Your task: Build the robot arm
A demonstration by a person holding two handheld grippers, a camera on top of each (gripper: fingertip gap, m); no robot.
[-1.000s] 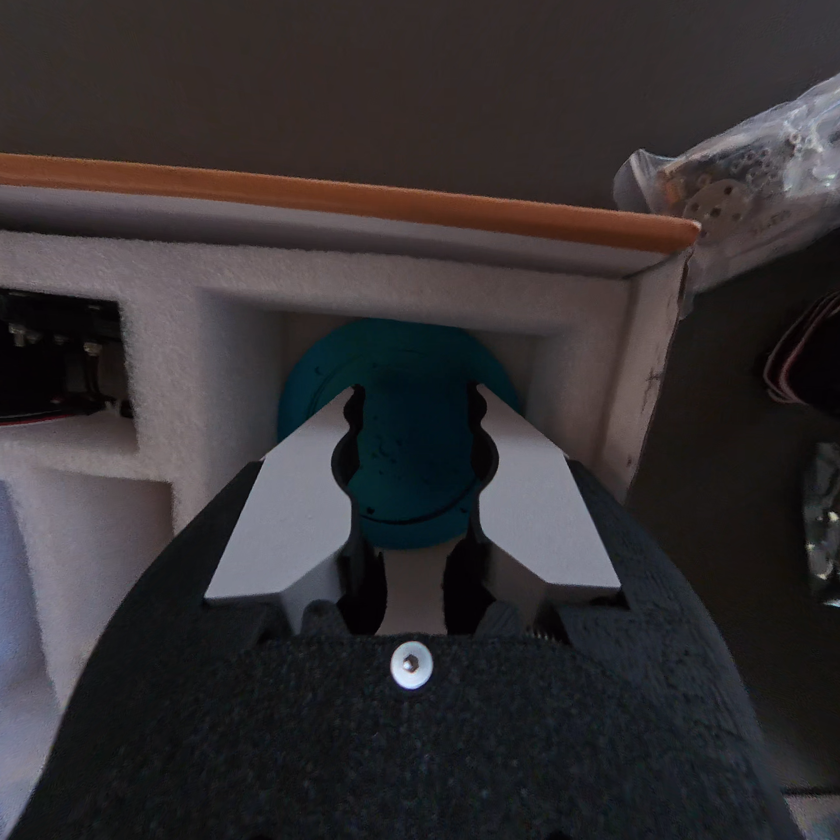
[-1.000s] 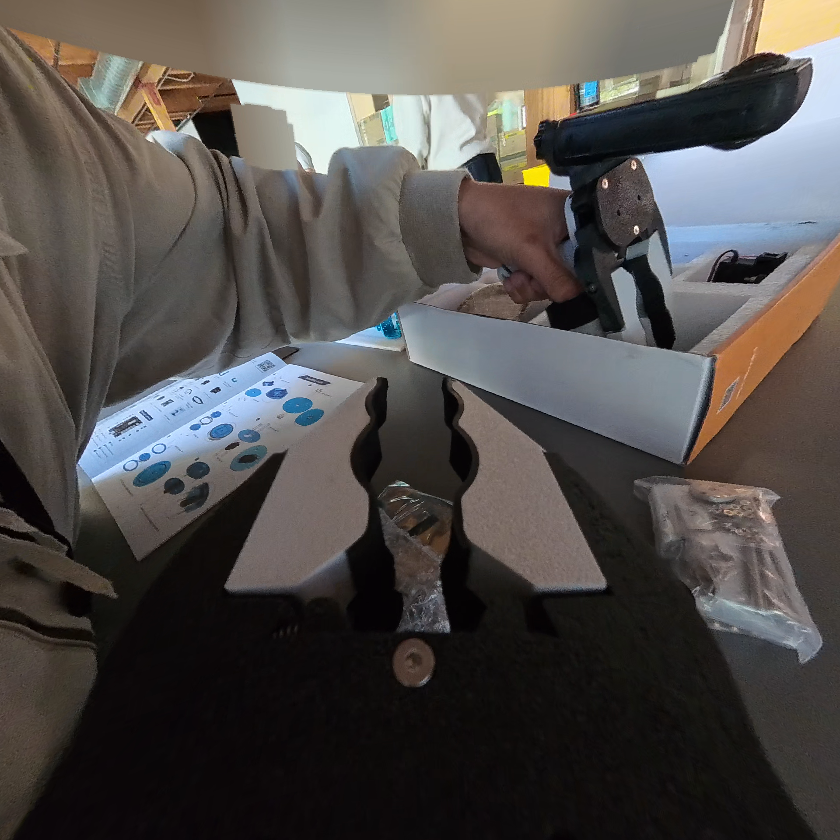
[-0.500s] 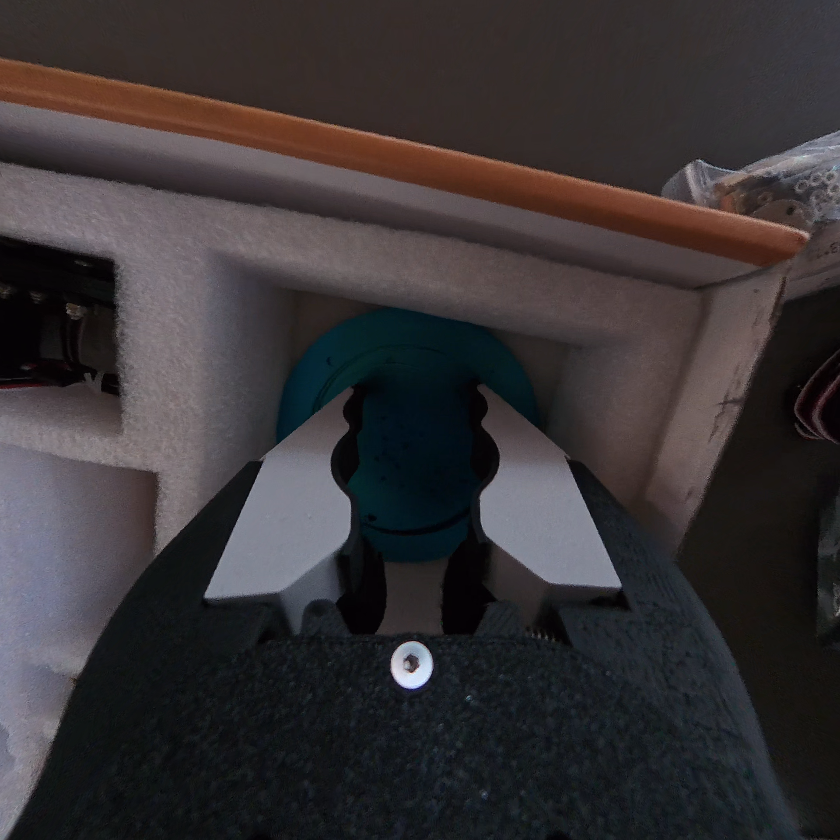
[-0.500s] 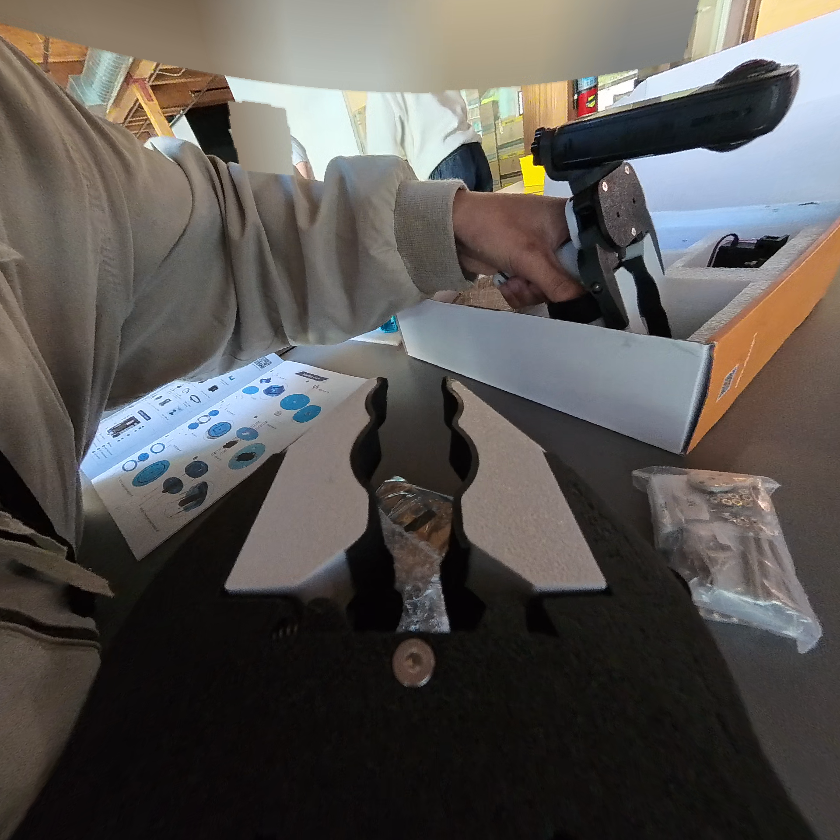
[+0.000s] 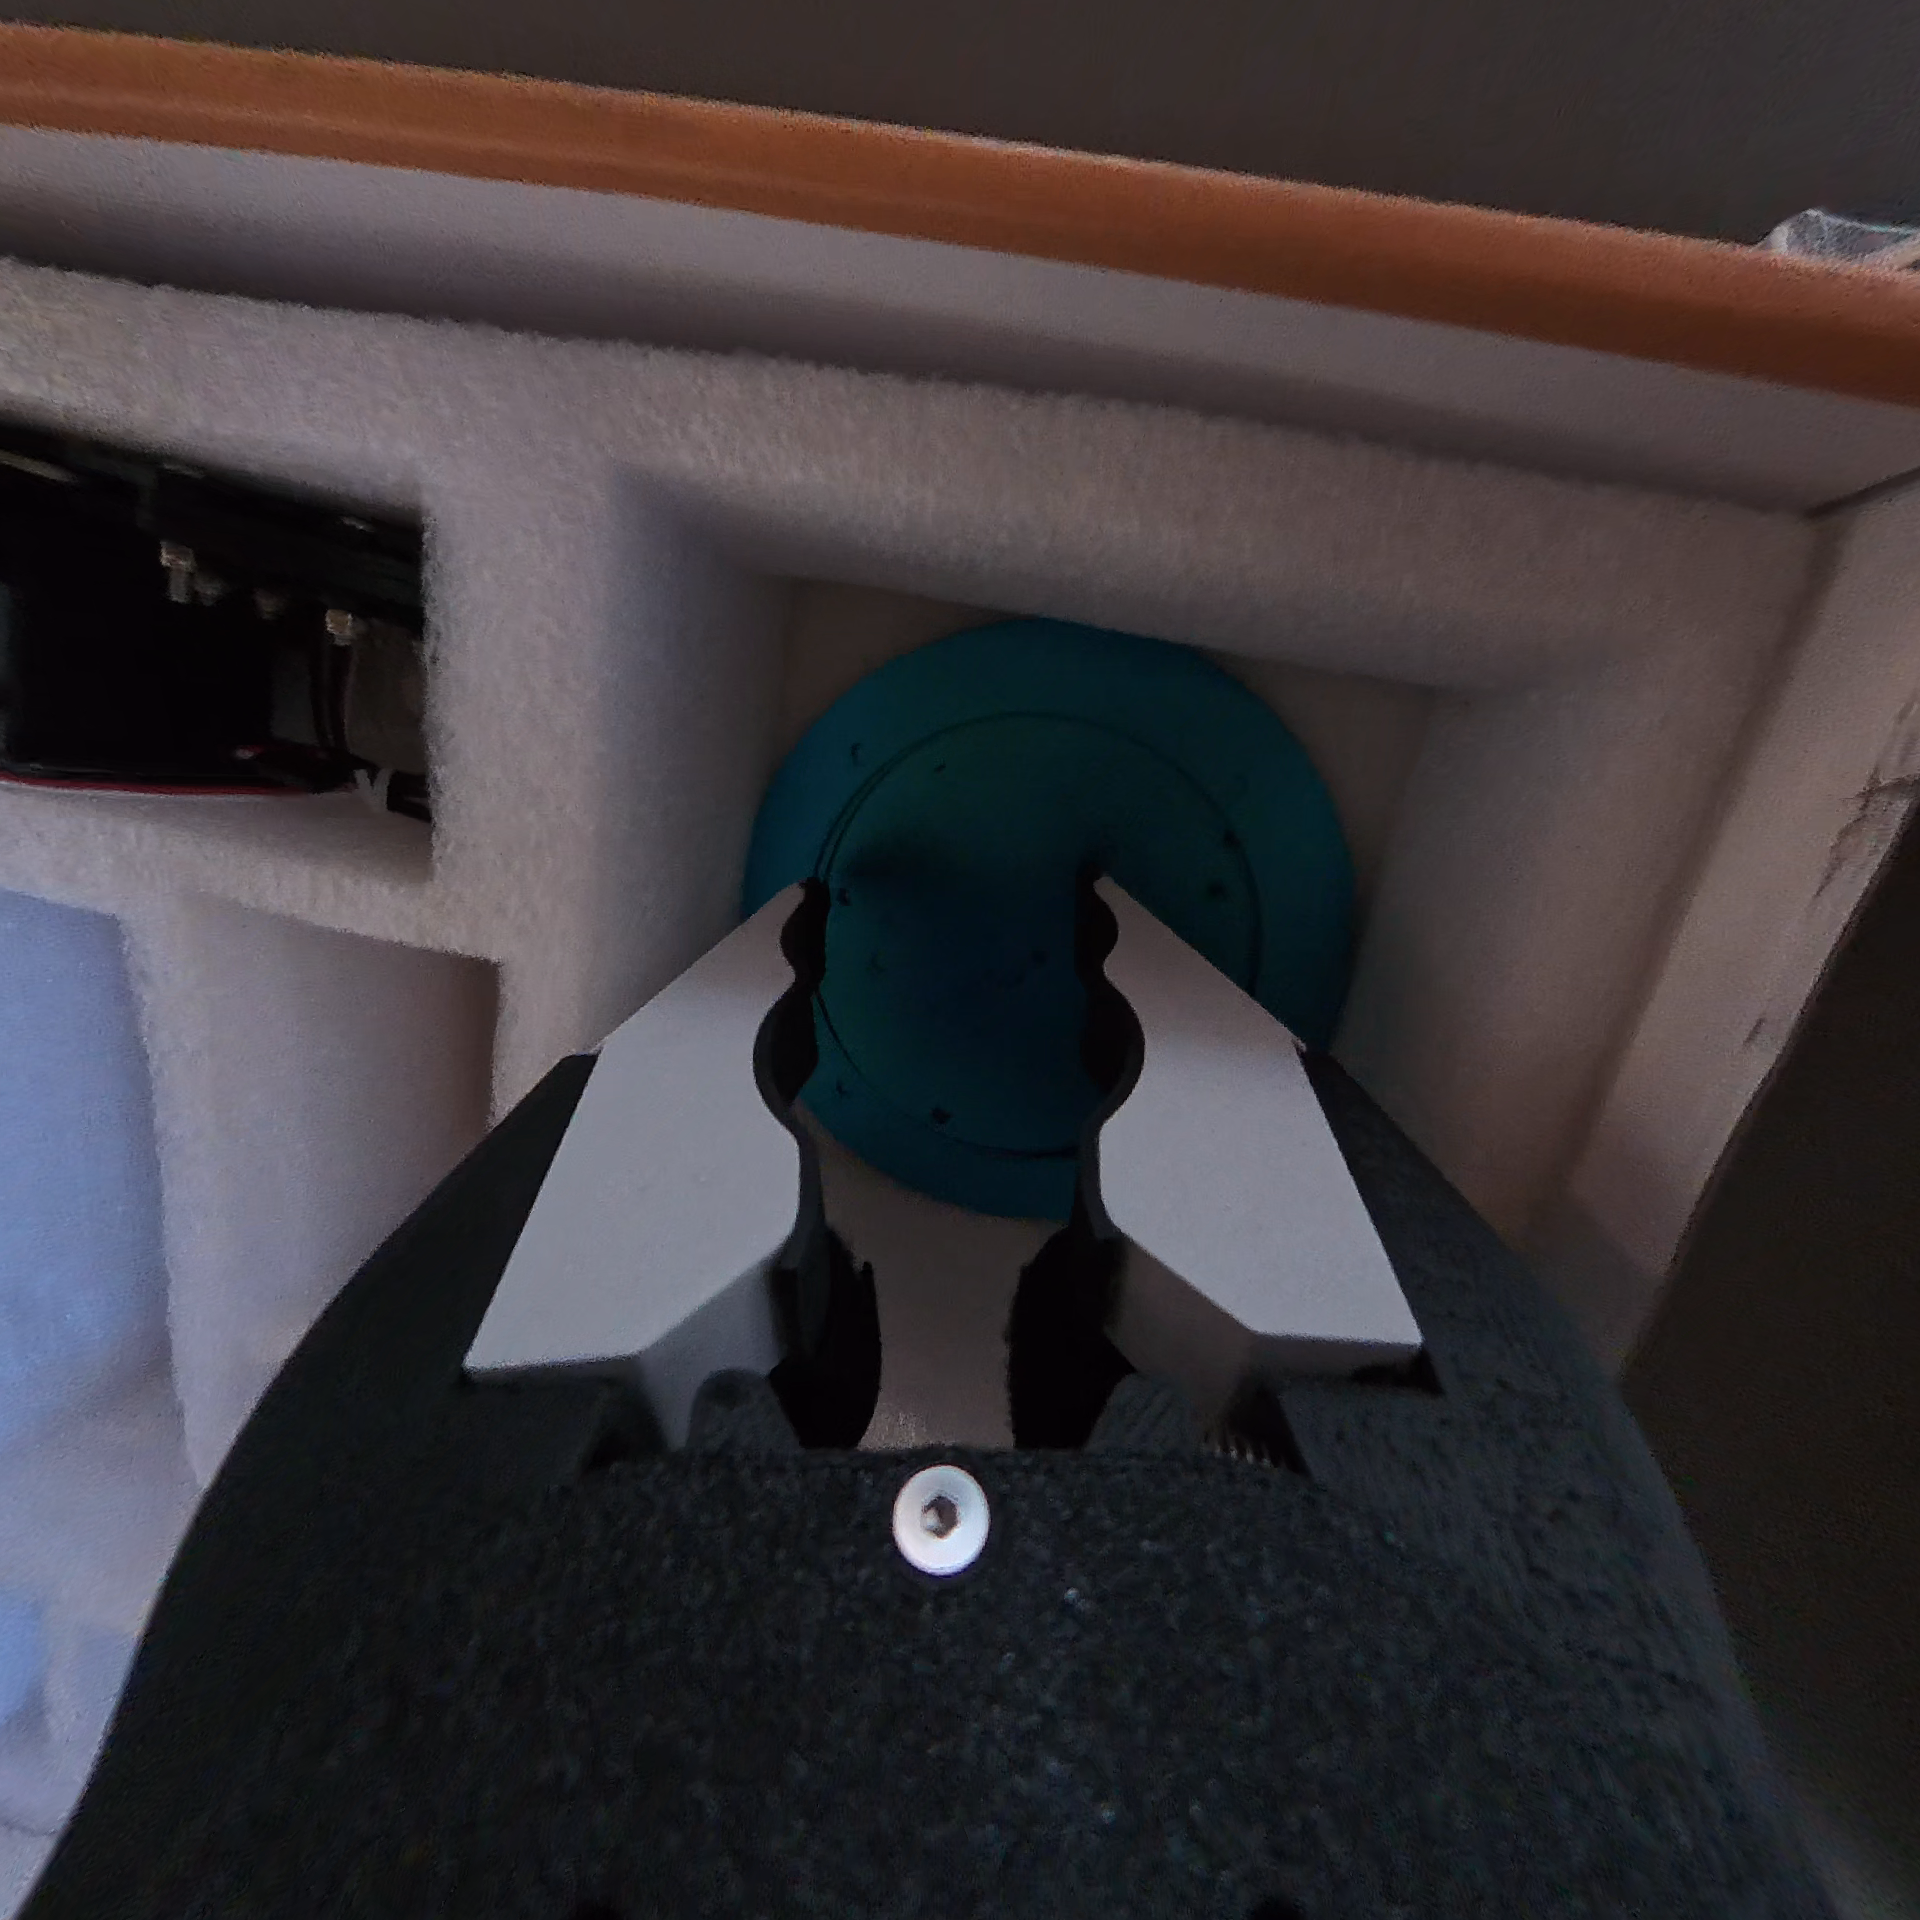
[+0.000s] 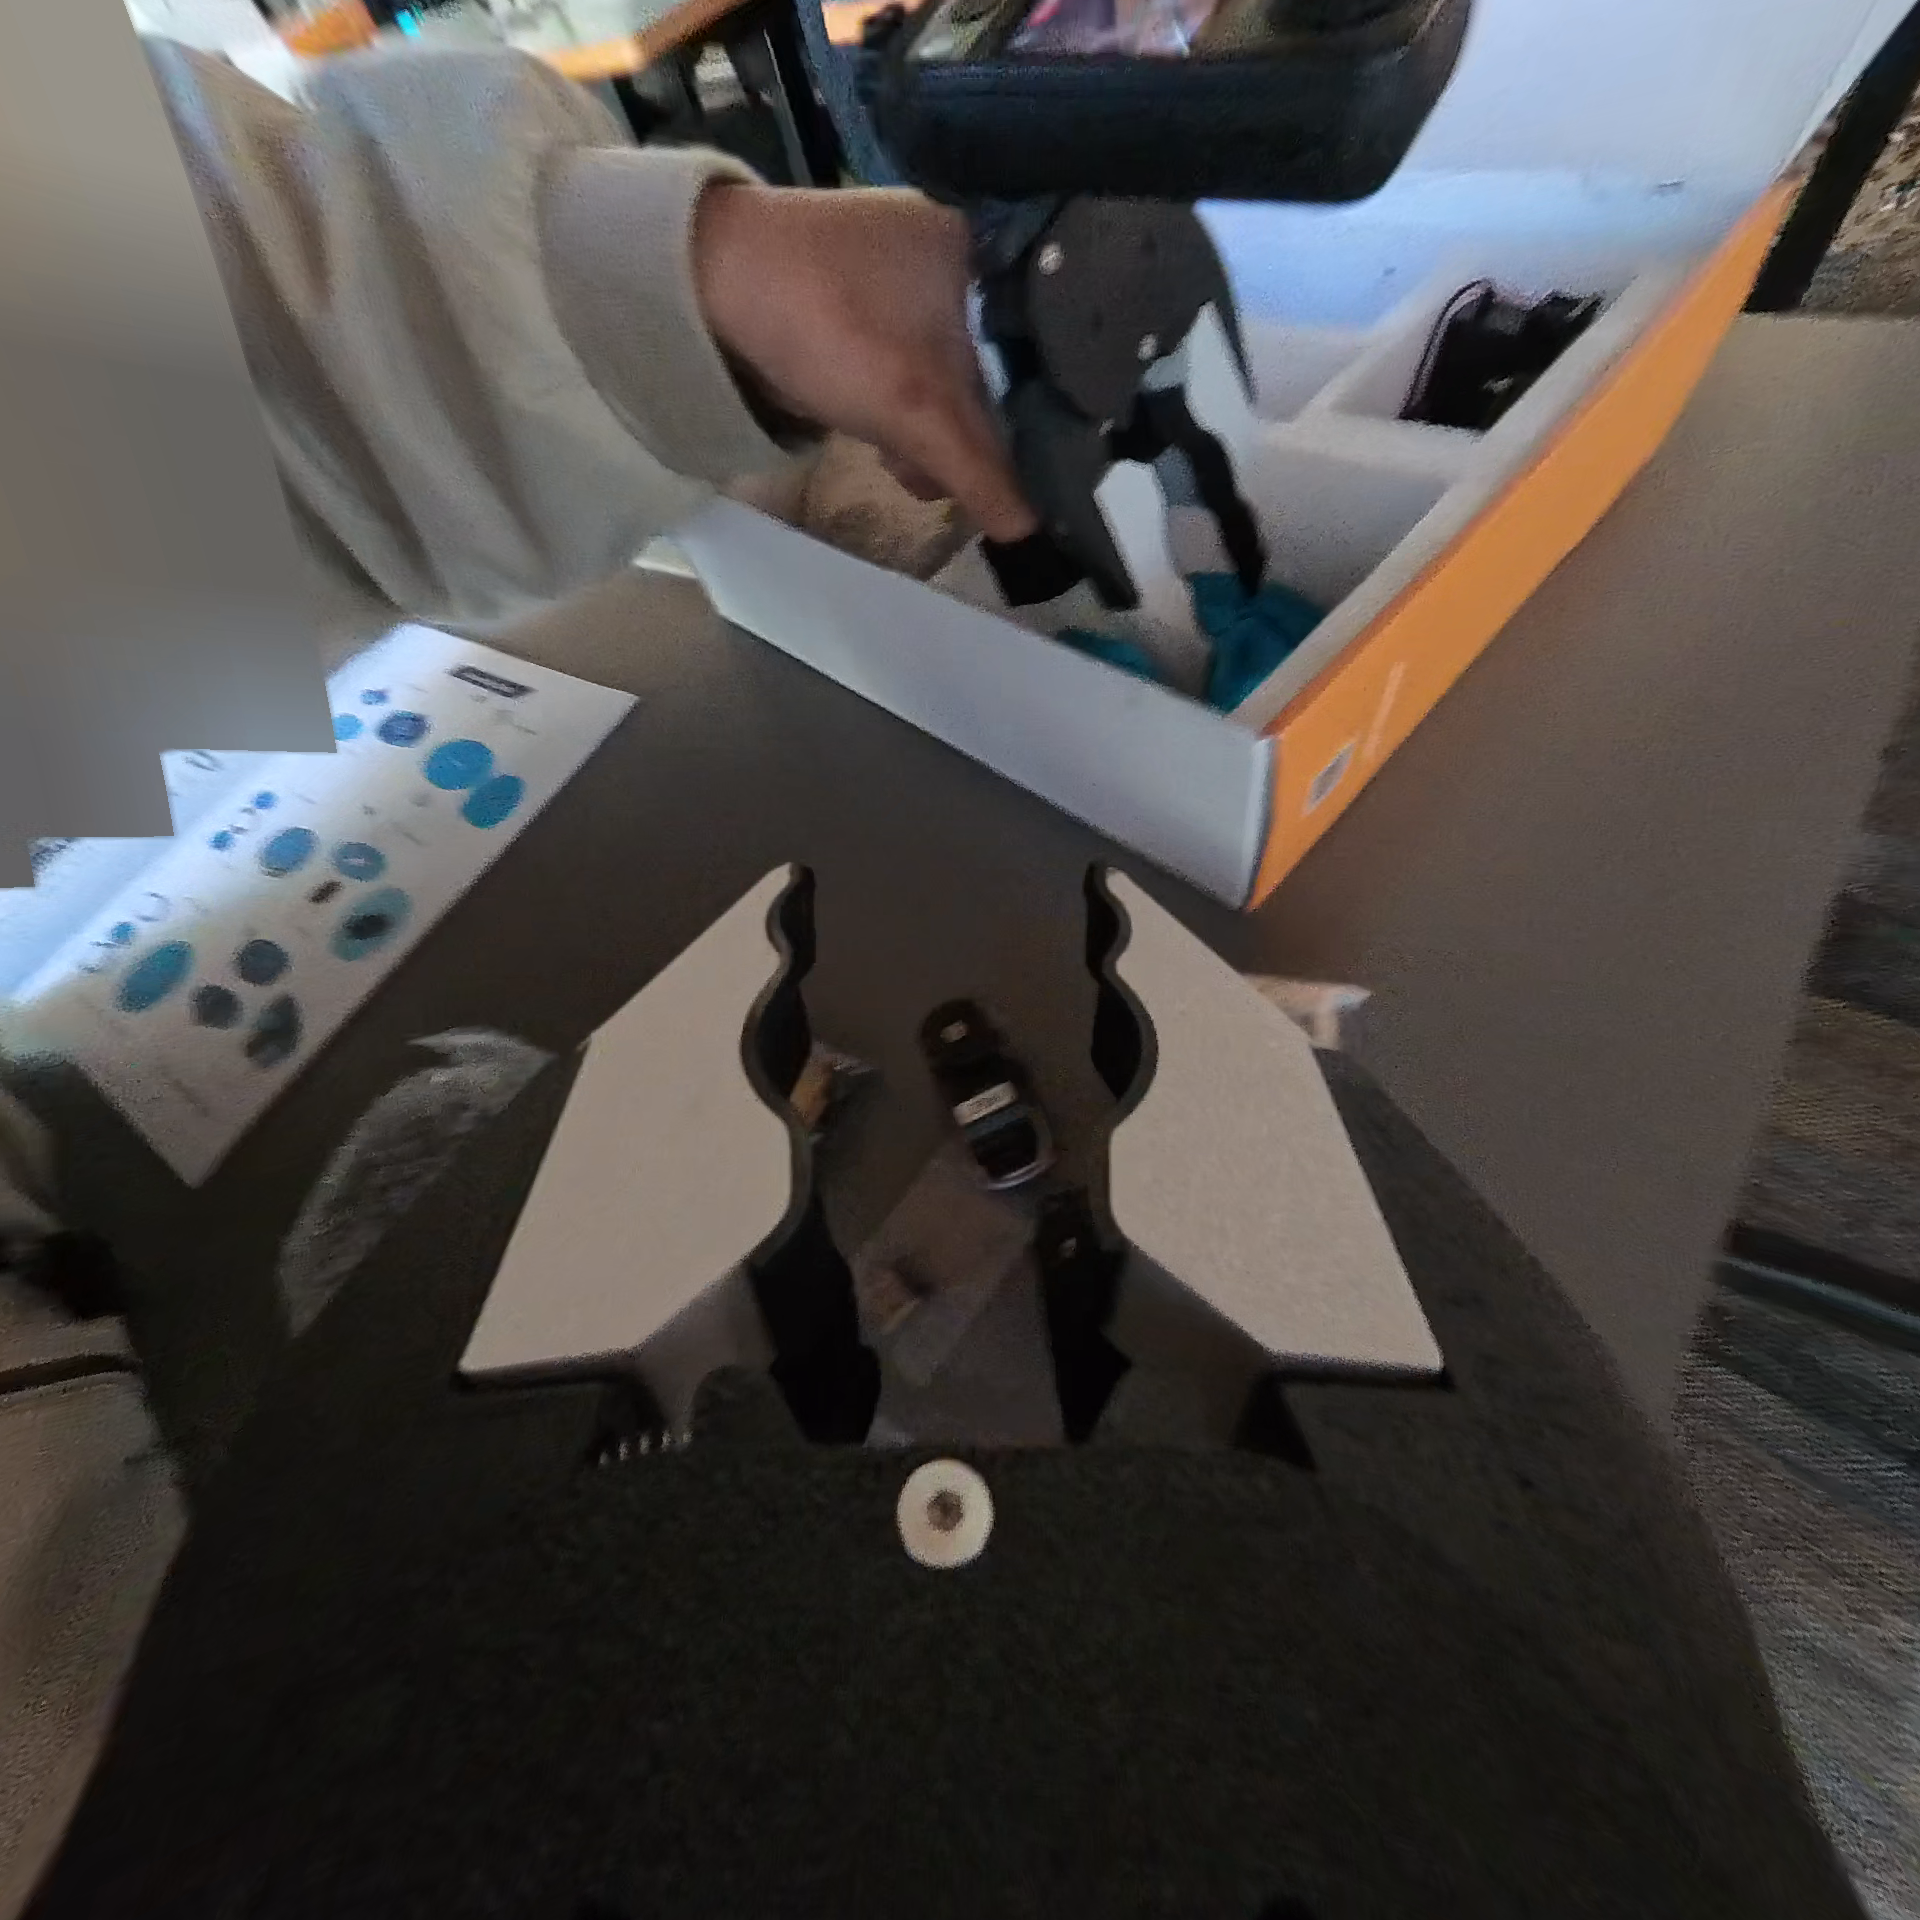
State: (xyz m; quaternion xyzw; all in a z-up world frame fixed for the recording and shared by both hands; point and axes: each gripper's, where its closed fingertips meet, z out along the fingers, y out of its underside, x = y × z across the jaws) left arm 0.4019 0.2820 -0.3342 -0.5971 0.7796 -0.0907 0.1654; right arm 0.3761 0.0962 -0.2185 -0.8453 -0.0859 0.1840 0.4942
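Two grippers show, both with their jaws apart and nothing clamped.

The left gripper points down into a foam pocket, its tips over a teal disc lying flat at the bottom. Whether the tips touch the disc cannot be told. The pocket sits at the right end of a box with an orange rim. One pocket to the left holds a black part with thin red and black wires. The right wrist view shows the same gripper from outside: a hand grips it, and its black fingers reach into the near corner of the box beside the teal piece.

The right gripper hovers over the dark table, well apart from the box. Between its fingers, lower down, lies a small black and silver piece, with a clear bag just near of it. Another crinkled bag lies to the left. Farther left rests a white sheet printed with blue and dark round figures.

The sheet carries small print, and the orange side of the box bears a square code and a line of text. This view is blurred and none of it can be made out.
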